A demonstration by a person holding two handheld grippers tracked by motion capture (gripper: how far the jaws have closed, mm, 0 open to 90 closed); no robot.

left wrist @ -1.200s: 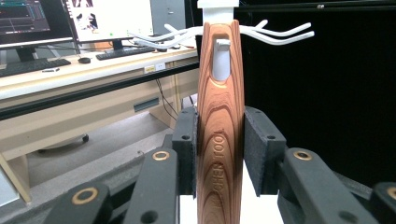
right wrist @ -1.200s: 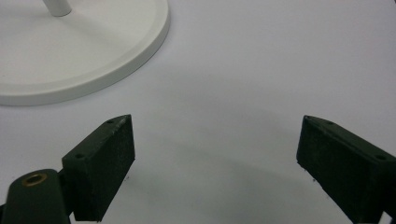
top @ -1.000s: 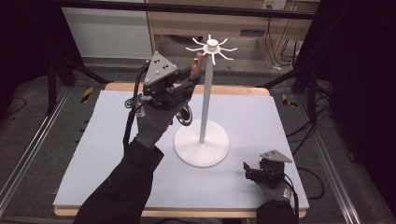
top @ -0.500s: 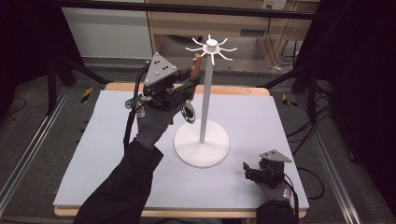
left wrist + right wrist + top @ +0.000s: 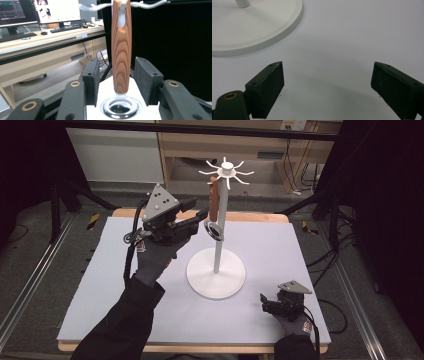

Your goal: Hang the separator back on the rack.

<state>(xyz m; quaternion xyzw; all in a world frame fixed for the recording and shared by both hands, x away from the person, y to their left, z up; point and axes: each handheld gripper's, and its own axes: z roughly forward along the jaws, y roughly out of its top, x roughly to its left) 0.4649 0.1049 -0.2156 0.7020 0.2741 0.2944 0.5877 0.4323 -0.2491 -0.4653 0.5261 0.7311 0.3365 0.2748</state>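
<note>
We find the left gripper (image 5: 117,82) just opening, pads clear of the hung wooden-handled utensil (image 5: 121,47); right gripper (image 5: 327,87) apart.

A lab or research workroom. Computer monitors (image 5: 30,11) and a keyboard (image 5: 16,37) sit on a long desk (image 5: 50,37), and loose cables (image 5: 295,167) trail beyond the table's (image 5: 100,270) far edge.

The wooden handle (image 5: 121,47) hides its hook.

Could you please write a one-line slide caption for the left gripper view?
Left tool, just opened, straddling the wooden-handled utensil that hangs from a hook of the white stand.
</note>
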